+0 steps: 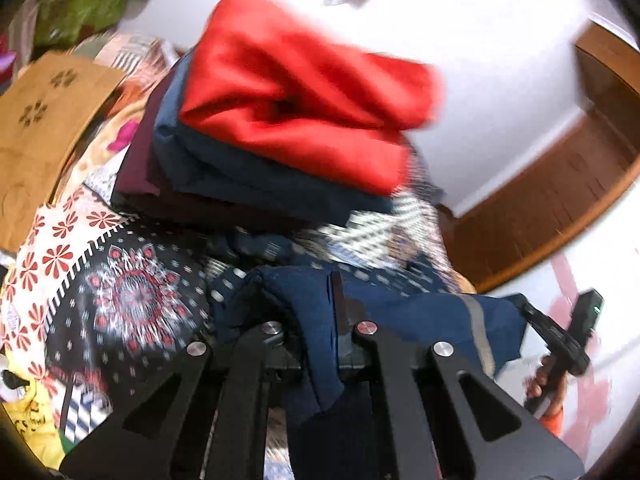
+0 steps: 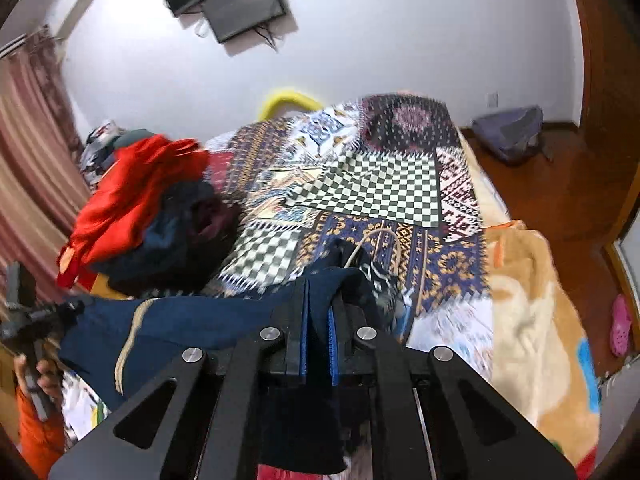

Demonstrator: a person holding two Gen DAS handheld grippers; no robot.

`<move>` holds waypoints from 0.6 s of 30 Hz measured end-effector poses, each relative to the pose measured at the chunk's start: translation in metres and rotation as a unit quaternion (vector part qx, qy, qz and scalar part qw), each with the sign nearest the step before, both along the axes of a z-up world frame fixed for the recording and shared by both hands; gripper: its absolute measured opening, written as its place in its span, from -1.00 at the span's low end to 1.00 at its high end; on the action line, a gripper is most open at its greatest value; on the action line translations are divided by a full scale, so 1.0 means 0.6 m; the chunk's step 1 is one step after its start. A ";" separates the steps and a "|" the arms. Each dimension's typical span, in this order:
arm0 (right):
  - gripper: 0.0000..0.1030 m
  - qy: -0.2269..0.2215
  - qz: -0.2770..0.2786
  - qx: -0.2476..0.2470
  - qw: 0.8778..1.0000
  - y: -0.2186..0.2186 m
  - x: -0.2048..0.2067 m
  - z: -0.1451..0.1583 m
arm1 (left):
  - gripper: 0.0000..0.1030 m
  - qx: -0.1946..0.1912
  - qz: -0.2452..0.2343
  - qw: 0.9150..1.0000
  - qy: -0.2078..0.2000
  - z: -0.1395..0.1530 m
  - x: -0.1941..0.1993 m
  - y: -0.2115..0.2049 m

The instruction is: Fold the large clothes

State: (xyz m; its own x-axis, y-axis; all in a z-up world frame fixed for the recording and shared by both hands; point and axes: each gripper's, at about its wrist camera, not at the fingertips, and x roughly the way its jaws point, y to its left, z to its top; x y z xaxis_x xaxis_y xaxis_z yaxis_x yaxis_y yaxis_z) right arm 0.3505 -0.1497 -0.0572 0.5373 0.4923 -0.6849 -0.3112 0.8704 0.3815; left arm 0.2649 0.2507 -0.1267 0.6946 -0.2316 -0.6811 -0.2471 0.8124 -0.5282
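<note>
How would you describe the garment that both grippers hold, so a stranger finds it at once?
Look at the patchwork bedspread, then at its near edge. The navy garment stretches there between the left gripper and the right gripper. Unlike the folded red piece on the pile, it has a pale stripe.

My left camera looks down along its tongs at the red-topped clothes pile [image 1: 304, 112] close ahead; my right camera faces across the patchwork bedspread [image 2: 360, 200], the same pile left of its tongs.
</note>
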 end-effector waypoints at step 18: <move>0.25 0.070 -0.043 -0.082 0.993 -0.066 0.004 -0.045 | 0.07 0.001 0.034 0.994 0.108 -0.086 0.067 0.038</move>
State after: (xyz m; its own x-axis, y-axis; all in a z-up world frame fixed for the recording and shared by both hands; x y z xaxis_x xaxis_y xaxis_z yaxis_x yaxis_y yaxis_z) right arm 0.3528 -0.1890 -0.0843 0.4670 0.3240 -0.8227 -0.1868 0.9456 0.2664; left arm 0.3053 0.2737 -0.1784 0.5459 -0.1876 -0.8166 -0.4090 0.7910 -0.4551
